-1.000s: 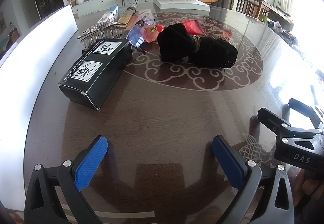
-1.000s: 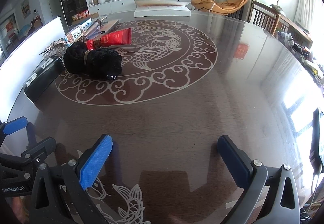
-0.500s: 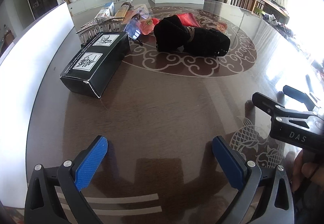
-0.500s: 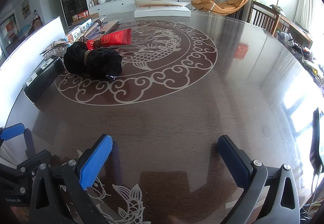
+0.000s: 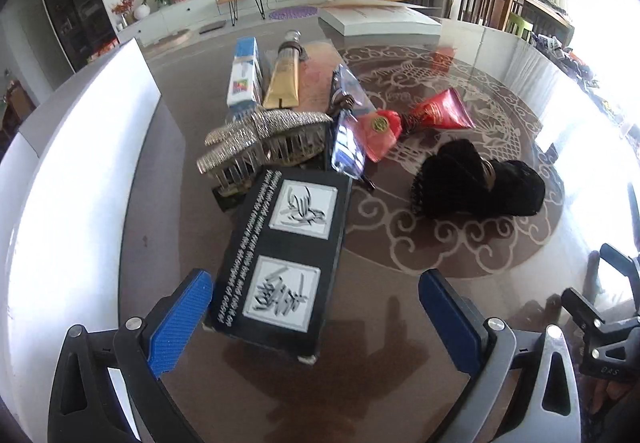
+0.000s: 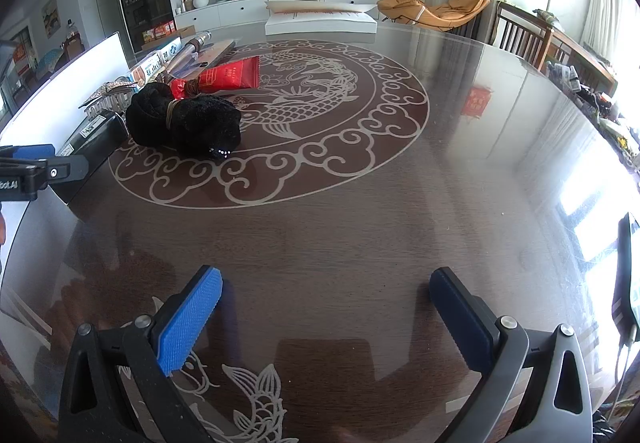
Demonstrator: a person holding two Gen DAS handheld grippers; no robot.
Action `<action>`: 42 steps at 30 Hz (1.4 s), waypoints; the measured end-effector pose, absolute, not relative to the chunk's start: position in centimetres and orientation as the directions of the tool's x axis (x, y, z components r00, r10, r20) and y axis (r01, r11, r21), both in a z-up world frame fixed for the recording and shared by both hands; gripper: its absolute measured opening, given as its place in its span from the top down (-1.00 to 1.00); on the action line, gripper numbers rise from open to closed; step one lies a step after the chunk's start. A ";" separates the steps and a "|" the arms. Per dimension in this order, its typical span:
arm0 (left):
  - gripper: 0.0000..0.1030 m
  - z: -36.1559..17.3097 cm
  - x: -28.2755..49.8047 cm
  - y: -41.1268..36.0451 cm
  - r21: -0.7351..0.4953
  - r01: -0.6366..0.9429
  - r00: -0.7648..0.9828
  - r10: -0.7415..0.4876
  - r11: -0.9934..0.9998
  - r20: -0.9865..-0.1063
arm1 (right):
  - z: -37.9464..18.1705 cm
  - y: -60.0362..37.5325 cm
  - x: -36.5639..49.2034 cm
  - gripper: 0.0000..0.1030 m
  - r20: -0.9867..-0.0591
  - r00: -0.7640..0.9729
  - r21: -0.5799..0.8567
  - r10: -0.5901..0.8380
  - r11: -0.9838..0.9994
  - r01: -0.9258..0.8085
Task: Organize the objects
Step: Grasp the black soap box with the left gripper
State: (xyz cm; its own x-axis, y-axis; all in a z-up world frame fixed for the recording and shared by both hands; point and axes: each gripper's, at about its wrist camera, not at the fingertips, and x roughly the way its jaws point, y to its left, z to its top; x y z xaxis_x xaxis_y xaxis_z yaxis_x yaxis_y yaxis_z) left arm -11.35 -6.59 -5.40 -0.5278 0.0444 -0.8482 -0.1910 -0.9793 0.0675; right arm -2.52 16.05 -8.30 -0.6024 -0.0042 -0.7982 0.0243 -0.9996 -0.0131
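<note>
Probably stiff, light: black box [image 5: 286, 255] at lower centre, partly between spread left gripper [image 5: 316, 307] pads; grip long sides. Right gripper [image 6: 326, 307] agape, empty.

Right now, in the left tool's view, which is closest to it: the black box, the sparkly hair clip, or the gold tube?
1. Black box, right between the left tool's open fingers.
2. Sparkly hair clip, just behind the box.
3. Gold tube, farthest back.
</note>
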 end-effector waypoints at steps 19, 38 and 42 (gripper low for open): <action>-0.13 -7.3 -7.9 -6.1 0.015 -0.102 -0.545 0.043 -0.995 -0.837 | -8.4 16.1 -2.5 -1.00 -0.798 -0.603 -0.014 -0.003 -1.000 0.023; -1.00 -8.6 -5.5 -6.5 0.005 -0.082 -0.573 0.043 -0.997 -0.819 | -8.4 16.1 -2.4 -1.00 -0.797 -0.603 -0.015 0.000 -1.000 0.020; -1.00 -8.6 -5.5 -6.5 0.004 -0.081 -0.574 0.043 -0.997 -0.818 | -8.4 16.1 -2.4 -1.00 -0.797 -0.603 -0.015 0.000 -1.000 0.020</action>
State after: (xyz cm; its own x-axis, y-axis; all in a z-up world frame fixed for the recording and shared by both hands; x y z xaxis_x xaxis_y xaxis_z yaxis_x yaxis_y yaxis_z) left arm -5.51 -6.47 -8.63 -0.5739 0.0434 -0.8178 -0.0813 -0.9967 0.0042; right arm -2.44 16.13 -8.41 -0.6034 0.0000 -0.7974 0.0202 -0.9997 -0.0152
